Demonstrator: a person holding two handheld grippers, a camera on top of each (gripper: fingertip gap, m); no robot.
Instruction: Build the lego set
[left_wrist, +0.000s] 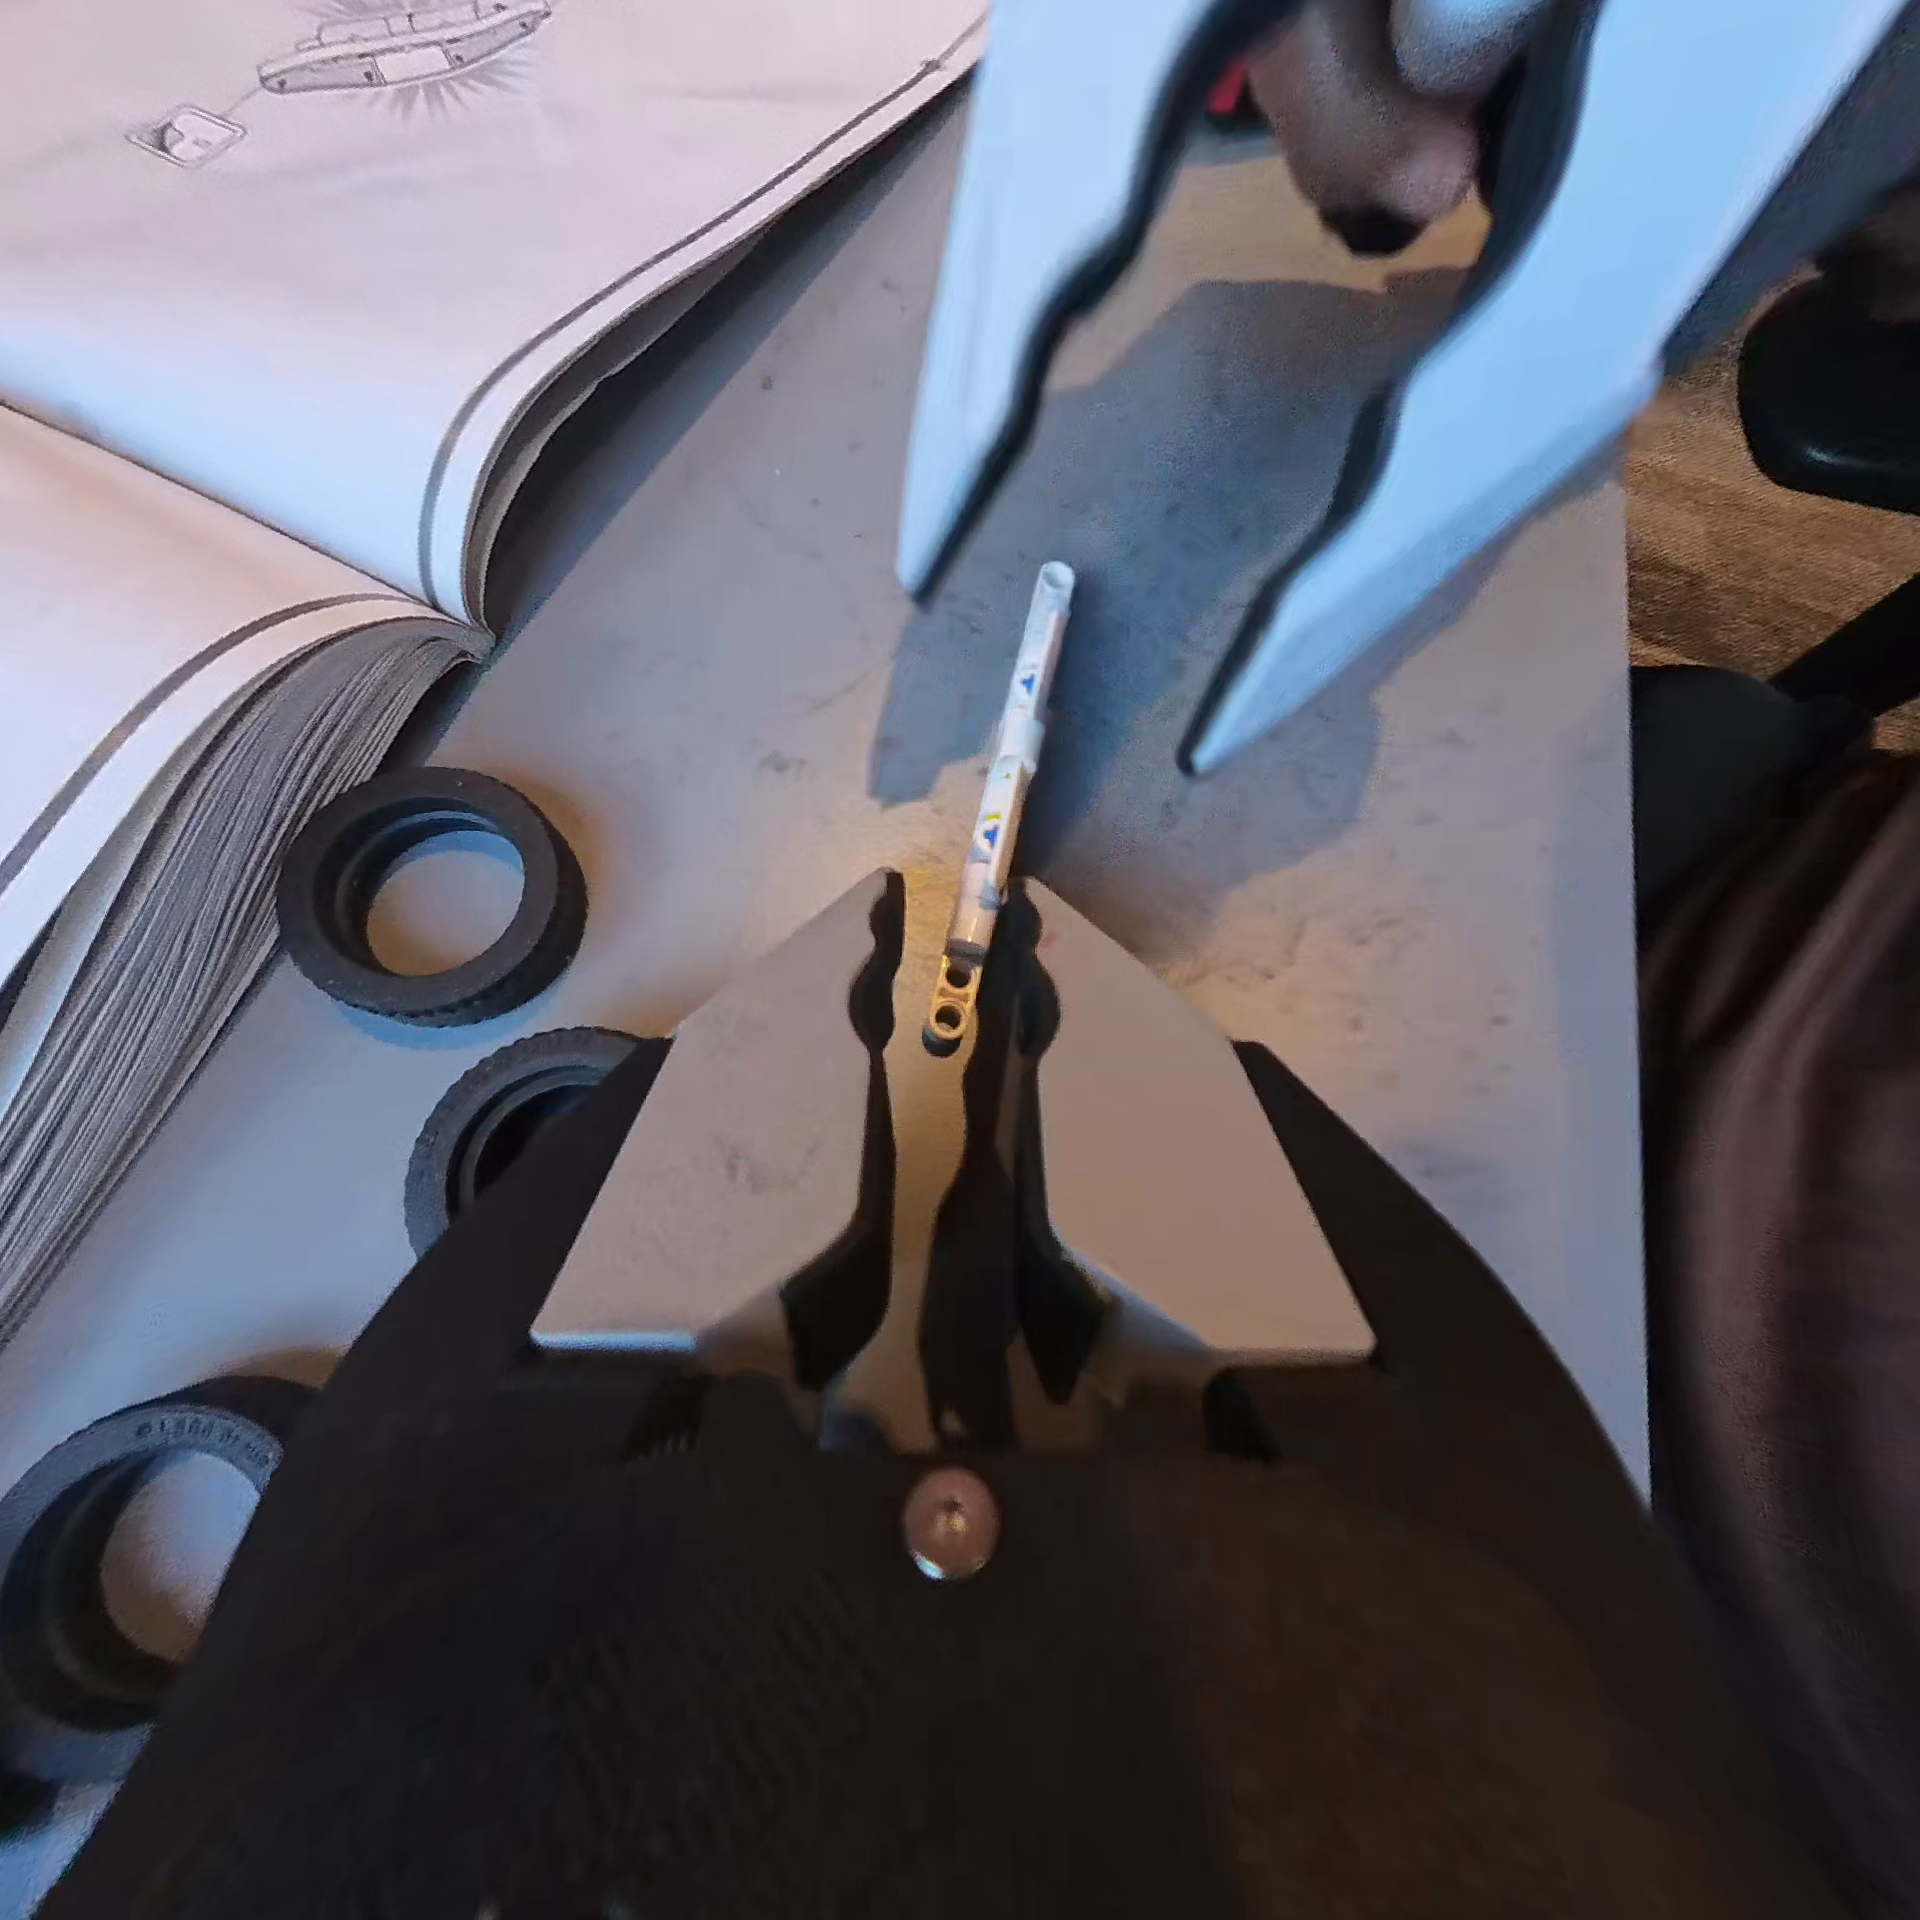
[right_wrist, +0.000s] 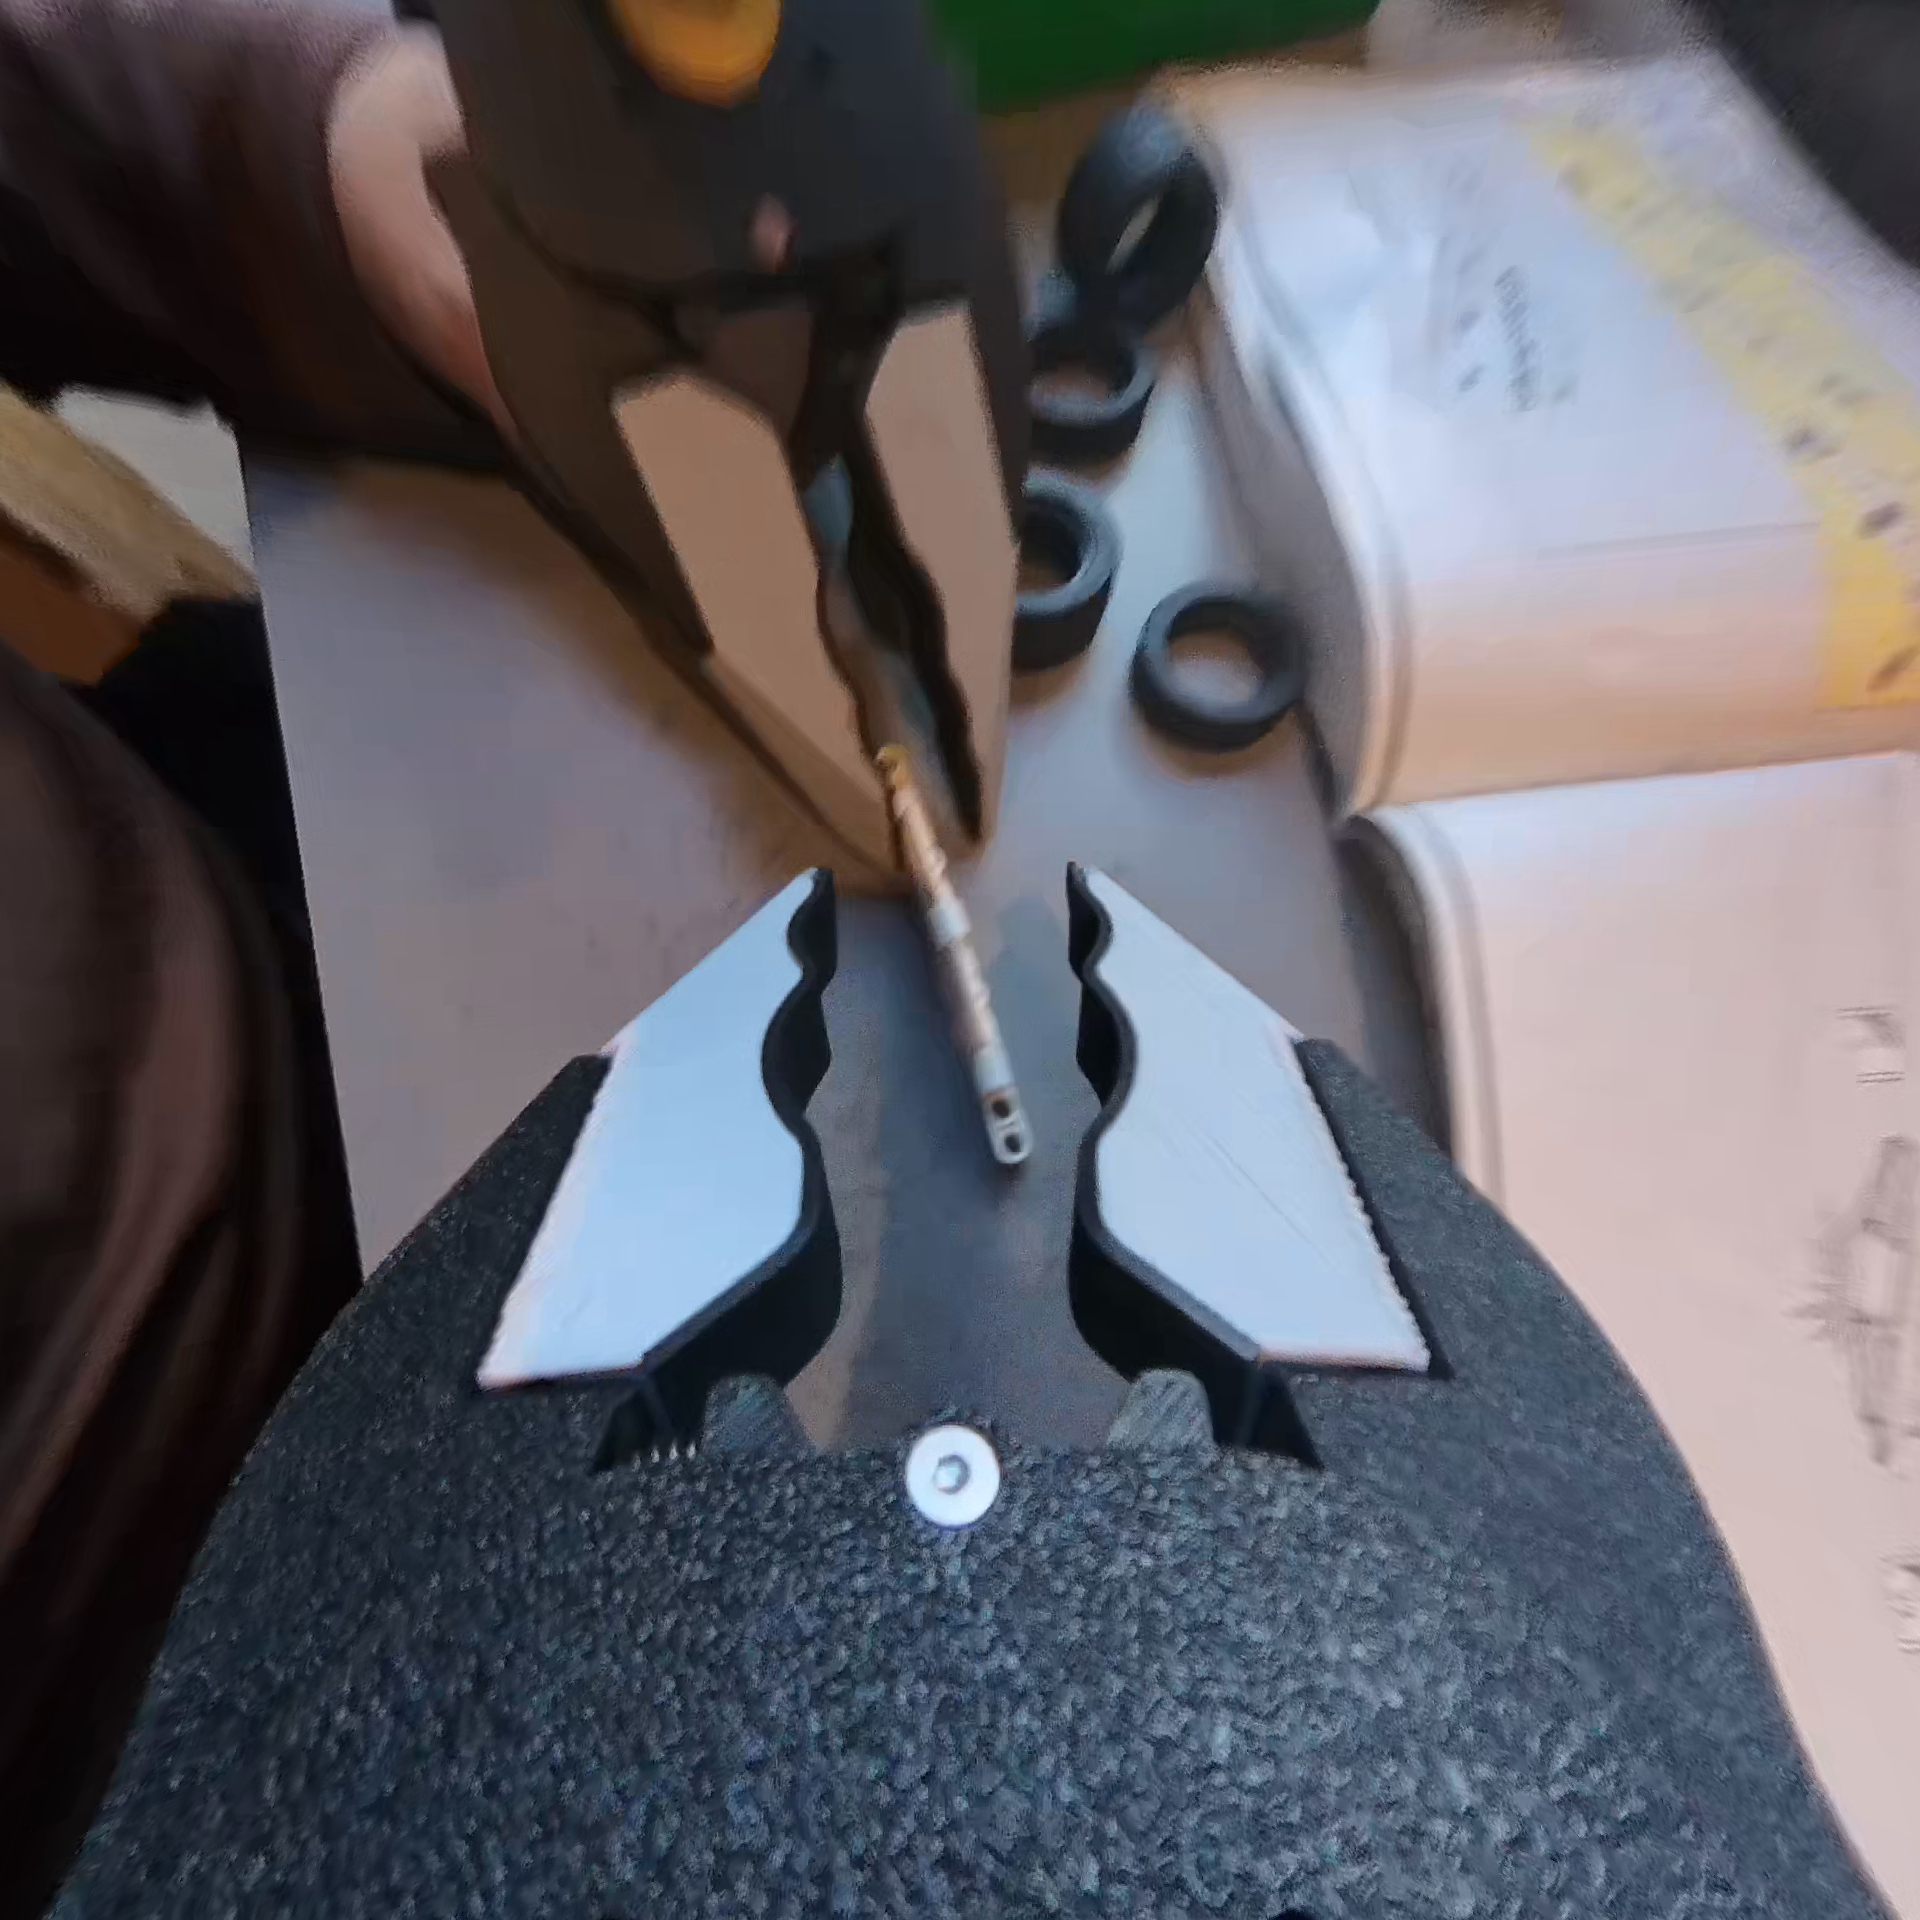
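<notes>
The lego beam (left_wrist: 1003, 800), a thin white one with small coloured marks and a tan holed end, is near the counter (left_wrist: 727, 665) edge on my side, between the two grippers. I cannot tell surely if it rests on the counter or is lifted at one end.

My left gripper (left_wrist: 951, 883) has its jaws nearly together around the tan end; they seem clamped on it, though the contact is partly hidden. My right gripper (right_wrist: 951, 883) has its jaws wide apart, one on each side of the white end, not touching it.

I judge the risk is here: the beam is thin and held only at its tip, so if I close the right jaws off-centre, it can twist out of the left grip or the joined parts can pull apart. The counter edge is near, so a slip may send it down.

The two grippers face each other, both tilted down toward the counter. Black tyres (left_wrist: 431, 899) lie by the open instruction book (left_wrist: 260, 436).
</notes>
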